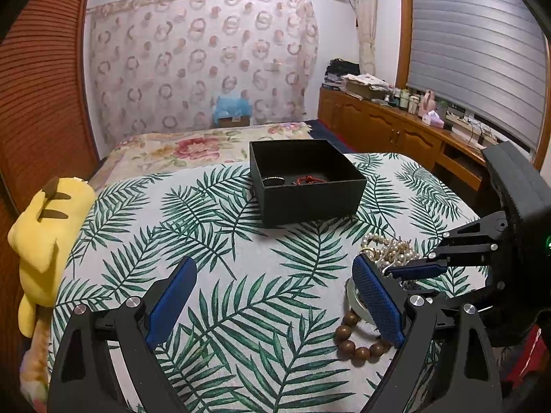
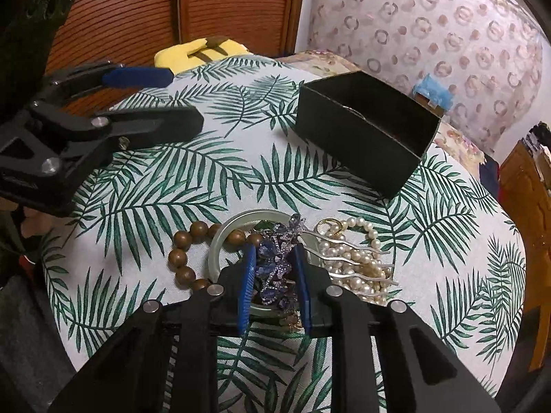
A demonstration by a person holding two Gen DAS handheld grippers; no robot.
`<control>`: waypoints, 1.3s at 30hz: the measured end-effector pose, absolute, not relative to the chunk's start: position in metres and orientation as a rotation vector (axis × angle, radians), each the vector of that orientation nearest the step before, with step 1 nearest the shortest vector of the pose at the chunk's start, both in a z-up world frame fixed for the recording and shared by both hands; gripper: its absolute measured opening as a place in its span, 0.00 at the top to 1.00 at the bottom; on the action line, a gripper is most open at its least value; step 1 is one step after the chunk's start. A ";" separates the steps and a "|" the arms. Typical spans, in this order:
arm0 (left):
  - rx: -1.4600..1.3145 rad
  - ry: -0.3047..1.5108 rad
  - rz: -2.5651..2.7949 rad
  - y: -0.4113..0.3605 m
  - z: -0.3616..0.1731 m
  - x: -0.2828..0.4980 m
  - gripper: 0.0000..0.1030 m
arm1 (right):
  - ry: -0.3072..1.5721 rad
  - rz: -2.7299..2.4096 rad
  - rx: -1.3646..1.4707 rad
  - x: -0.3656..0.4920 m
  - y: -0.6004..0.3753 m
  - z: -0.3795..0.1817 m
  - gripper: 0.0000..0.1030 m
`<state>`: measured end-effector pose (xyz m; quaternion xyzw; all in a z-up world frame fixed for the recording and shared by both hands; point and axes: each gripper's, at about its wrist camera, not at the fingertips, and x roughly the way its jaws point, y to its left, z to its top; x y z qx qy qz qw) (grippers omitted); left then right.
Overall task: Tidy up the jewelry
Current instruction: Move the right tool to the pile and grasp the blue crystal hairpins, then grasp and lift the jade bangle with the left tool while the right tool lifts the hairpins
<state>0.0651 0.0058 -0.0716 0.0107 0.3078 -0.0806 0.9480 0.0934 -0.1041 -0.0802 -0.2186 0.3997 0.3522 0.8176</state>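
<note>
A black open box point(image 1: 303, 186) stands on the leaf-print table; a ring and red beads lie inside. It also shows in the right wrist view point(image 2: 361, 134). My left gripper point(image 1: 275, 275) is open and empty, low over the cloth in front of the box. My right gripper point(image 2: 275, 258) is shut on a blue rhinestone hair comb point(image 2: 275, 268), whose silver prongs point(image 2: 351, 258) lie over the pearl necklace point(image 2: 358, 265). A brown wooden bead bracelet point(image 2: 182, 258) and a pale jade bangle point(image 2: 220, 237) lie under and beside it. The right gripper shows in the left view point(image 1: 413, 270).
A yellow plush toy point(image 1: 44, 241) sits at the table's left edge. A bed with a floral cover point(image 1: 193, 148) lies beyond the table. A wooden cabinet point(image 1: 396, 130) with clutter runs along the right wall. A wooden slatted door point(image 2: 172, 10) is behind.
</note>
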 end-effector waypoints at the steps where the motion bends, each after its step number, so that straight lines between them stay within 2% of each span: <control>1: 0.022 0.630 -0.165 0.005 -0.072 0.065 0.14 | 0.837 0.752 -0.457 0.091 -0.106 -0.078 0.77; 12: 0.022 0.668 -0.205 -0.004 -0.084 0.068 0.14 | 0.720 0.735 -0.364 0.086 -0.134 -0.037 0.77; 24: 0.060 0.744 -0.313 -0.040 -0.101 0.075 0.14 | 0.715 0.675 -0.299 0.095 -0.172 -0.036 0.77; 39: 0.110 0.823 -0.378 -0.068 -0.119 0.088 0.14 | 0.718 0.742 0.038 0.121 -0.217 -0.024 0.77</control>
